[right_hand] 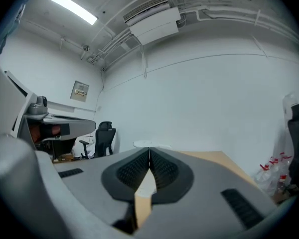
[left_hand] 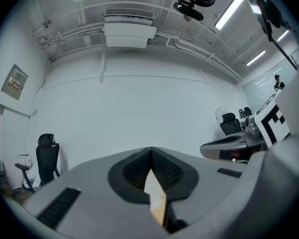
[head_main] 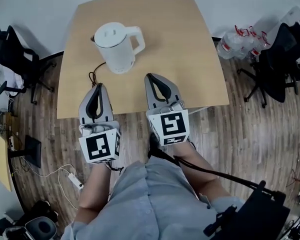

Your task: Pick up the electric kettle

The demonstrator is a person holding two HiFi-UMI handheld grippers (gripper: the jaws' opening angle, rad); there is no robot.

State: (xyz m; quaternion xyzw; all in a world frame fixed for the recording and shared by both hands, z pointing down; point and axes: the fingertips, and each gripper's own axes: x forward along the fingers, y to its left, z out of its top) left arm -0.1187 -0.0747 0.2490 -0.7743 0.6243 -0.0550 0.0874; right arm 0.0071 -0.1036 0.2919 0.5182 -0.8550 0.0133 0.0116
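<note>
- Looking down in the head view: electric kettle (head_main: 115, 46) upright on the table (head_main: 190, 59), handle to the right, cord (head_main: 93, 76) trailing from its base. Left gripper (head_main: 97, 86) and right gripper (head_main: 151, 77) sit near the table's front edge, both short of the kettle. Approach step, I judge.
- Left gripper view: jaws pressed together, nothing between them; kettle not seen.
- Right gripper view: jaws closed, empty; kettle lid just shows past the tips. Next move likely calls for opening these jaws and lining up on the handle.
</note>
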